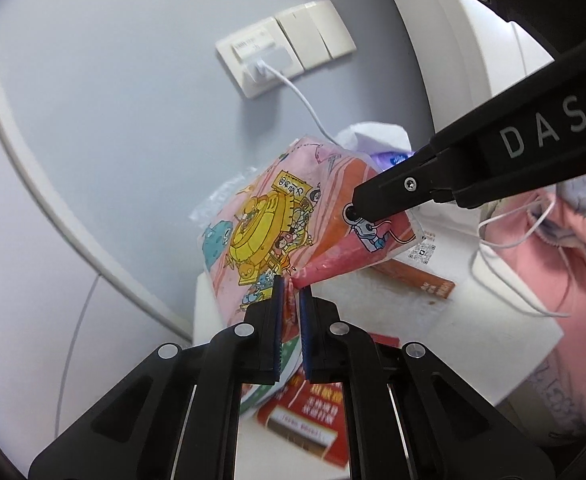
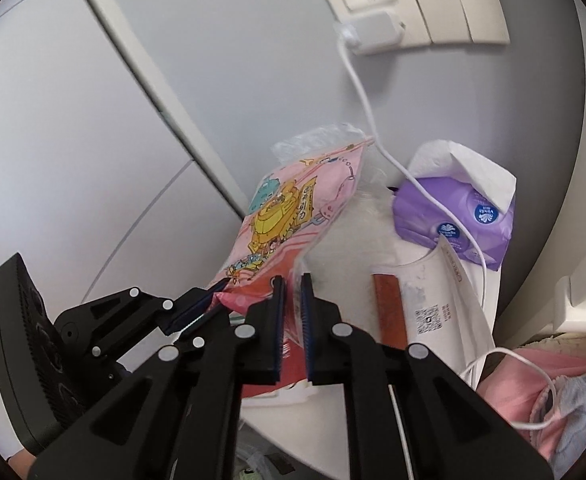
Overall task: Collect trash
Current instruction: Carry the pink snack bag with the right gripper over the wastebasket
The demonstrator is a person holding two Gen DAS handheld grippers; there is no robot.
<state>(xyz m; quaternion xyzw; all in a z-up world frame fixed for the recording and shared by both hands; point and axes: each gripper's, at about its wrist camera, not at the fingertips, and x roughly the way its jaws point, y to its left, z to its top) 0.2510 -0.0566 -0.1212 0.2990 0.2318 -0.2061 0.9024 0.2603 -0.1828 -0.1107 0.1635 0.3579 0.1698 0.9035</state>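
Note:
A pink cartoon-printed snack bag (image 1: 261, 224) is held up over a small white table (image 1: 493, 320). My left gripper (image 1: 291, 286) is shut on the bag's lower corner. My right gripper (image 2: 291, 280) is shut on another edge of the same bag (image 2: 281, 216); it shows in the left wrist view (image 1: 359, 204) as a black arm from the right, tips on the bag's side. The left gripper shows at the lower left of the right wrist view (image 2: 209, 300). The bag's open mouth faces the right wrist camera.
On the table lie a purple tissue pack (image 2: 465, 220), a white-and-orange paper packet (image 2: 425, 304) and a red leaflet (image 1: 313, 412). A white charger cable (image 2: 373, 120) hangs from the wall socket (image 2: 373, 28) across the table. Pink bedding (image 1: 553, 248) lies to the right.

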